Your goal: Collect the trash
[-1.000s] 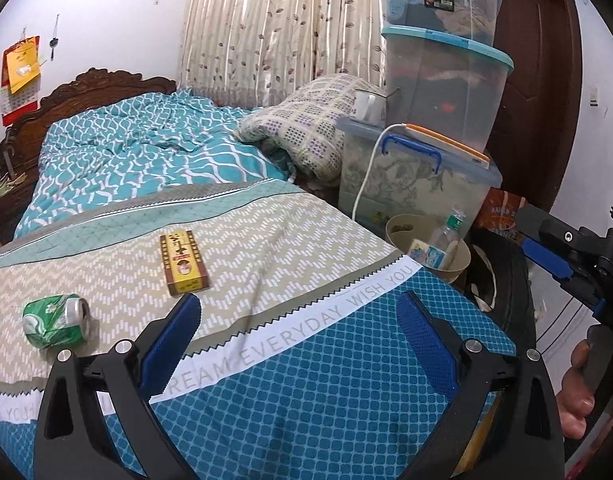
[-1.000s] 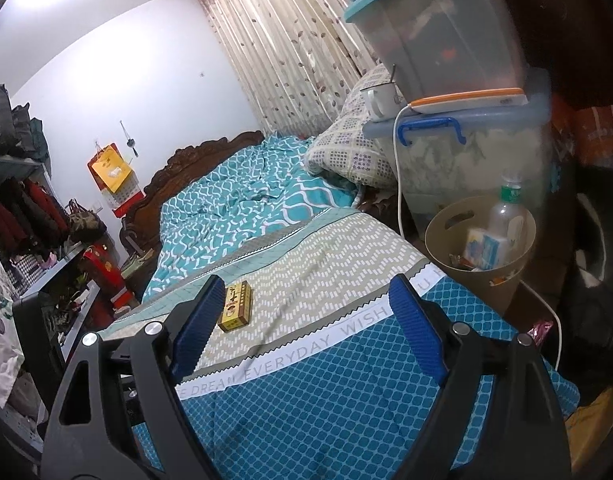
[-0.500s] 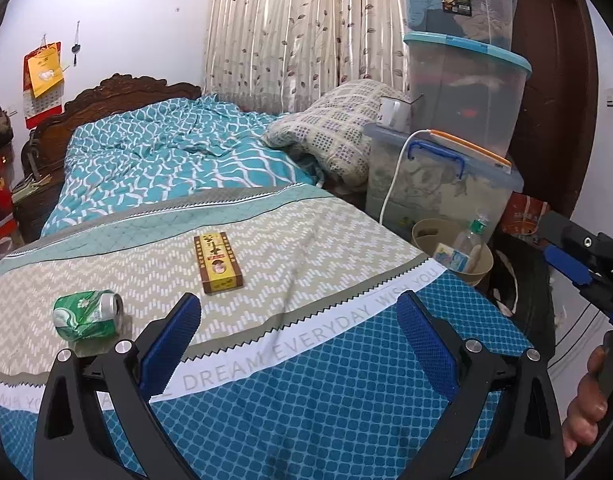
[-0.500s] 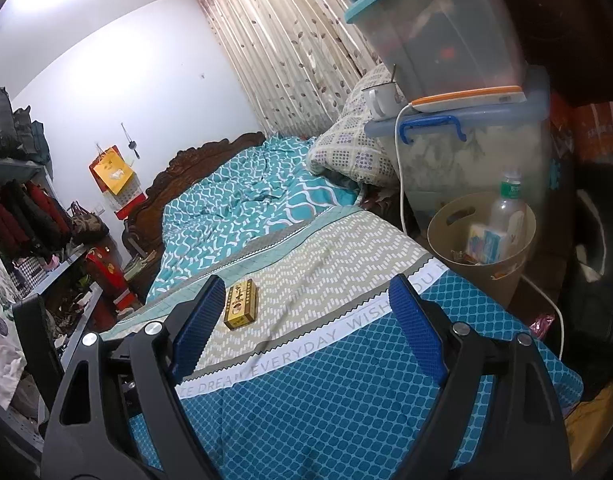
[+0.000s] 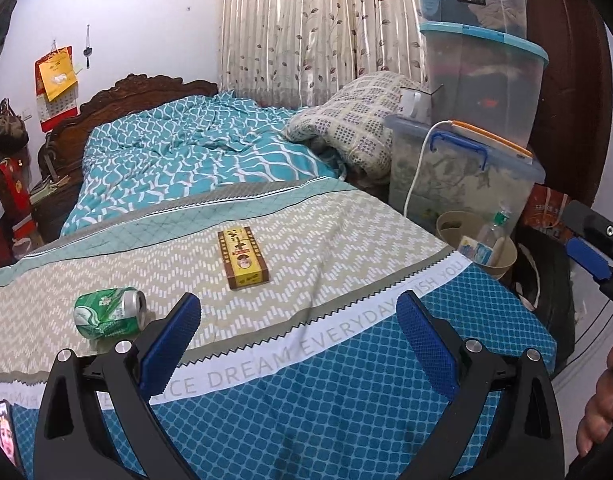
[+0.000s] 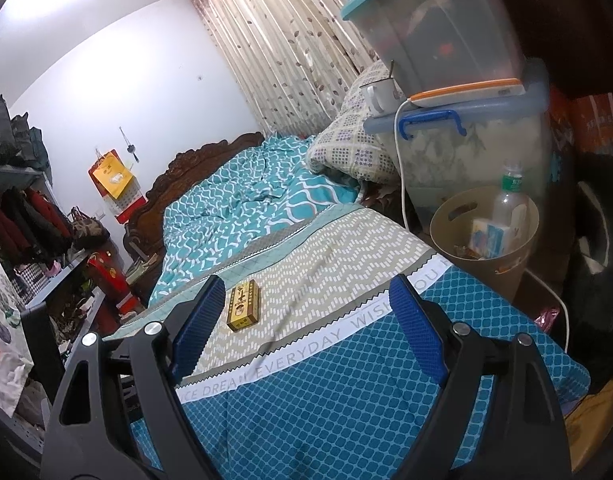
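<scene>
1. Ahead of both grippers lay a bed (image 5: 306,380) under a quilted blue and beige chevron cover; leaf-print curtains hung beyond.
2. Left gripper (image 5: 298,320) and right gripper (image 6: 302,300) stood wide apart, empty.
3. A crushed green can (image 5: 108,312) lay just left of the left gripper; a yellow rectangular carton (image 5: 242,258) sat ahead.
4. A round tan bin (image 6: 484,240) stood ahead-right of the right gripper.

Bed (image 5: 326,380) surface open in front of both grippers: only a crushed can (image 5: 109,312) at left and a yellow box (image 5: 243,258) mid-bed sit on it, well apart. Right edge is tight: bin (image 6: 482,240) just beside the bed, stacked tubs (image 5: 482,92) and a cable (image 6: 400,184) behind.
</scene>
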`<state>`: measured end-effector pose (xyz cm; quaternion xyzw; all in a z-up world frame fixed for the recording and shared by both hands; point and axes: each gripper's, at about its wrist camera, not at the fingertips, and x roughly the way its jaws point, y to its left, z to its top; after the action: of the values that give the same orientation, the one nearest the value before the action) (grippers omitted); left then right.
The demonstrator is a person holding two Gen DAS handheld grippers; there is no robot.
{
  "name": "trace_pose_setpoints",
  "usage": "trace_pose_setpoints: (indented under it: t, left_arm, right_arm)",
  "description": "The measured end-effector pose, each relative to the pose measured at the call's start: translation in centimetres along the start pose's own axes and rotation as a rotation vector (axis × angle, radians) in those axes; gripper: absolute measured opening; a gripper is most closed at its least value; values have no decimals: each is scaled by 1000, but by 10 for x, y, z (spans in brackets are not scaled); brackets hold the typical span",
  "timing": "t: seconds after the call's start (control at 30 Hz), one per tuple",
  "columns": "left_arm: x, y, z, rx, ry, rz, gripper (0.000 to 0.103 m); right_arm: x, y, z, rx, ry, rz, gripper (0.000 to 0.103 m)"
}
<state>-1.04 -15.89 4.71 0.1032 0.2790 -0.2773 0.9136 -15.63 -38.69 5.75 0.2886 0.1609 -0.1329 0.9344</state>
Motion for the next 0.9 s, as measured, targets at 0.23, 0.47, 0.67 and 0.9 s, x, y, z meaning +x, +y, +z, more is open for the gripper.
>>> trace_pose_setpoints:
  t: [0.23,0.47,0.67,0.9]
  left_arm:
    - [0,9,-1,-29,-4,14,94]
    - [-1,17,-4,-40,-5,33,94]
    - [4,25,-6,-62,9,15,94]
    - [16,34,-8,-57,24,18,94]
  right_arm:
    - [3,6,-3,-3,0,0,84]
    - [5,13,-4,-3,-3,-5,84]
    - [12,18,-7,-19,20,-23,84]
    - [30,24,-9,-19,35,-39,84]
